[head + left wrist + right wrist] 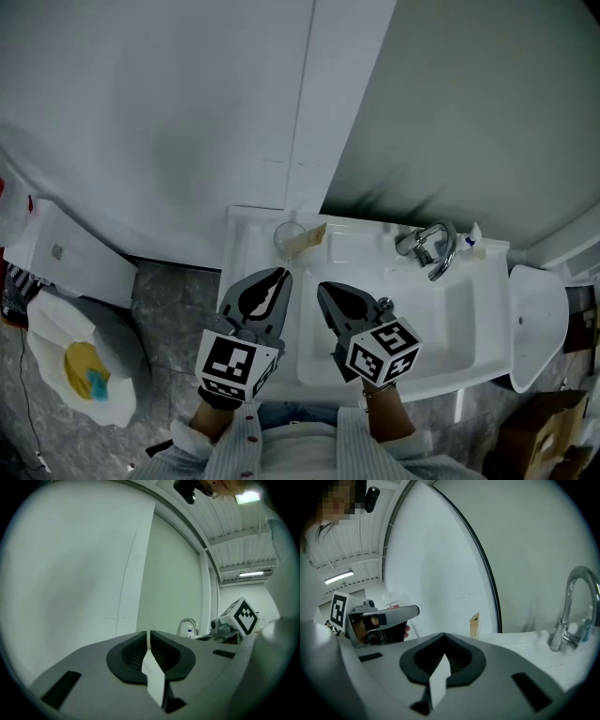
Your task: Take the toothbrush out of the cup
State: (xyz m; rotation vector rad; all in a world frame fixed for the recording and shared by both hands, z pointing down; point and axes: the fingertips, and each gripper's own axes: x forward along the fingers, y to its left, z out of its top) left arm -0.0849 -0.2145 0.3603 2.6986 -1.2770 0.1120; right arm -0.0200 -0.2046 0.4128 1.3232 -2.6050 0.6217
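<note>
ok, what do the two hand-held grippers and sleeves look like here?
The left hand-held gripper and right hand-held gripper are grey shells with black ribbed pads. Each carries a white cube with black square markers. Sleeves are light, finely striped, buttoned.

The sink looks glossy, the tap shiny metal, the cup clear plastic.

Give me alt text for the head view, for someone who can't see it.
Two grey hand-held tools, left tool and right tool, both shut, hover over a white sink. A clear cup holding a tan toothbrush stands at its back-left corner.
</note>
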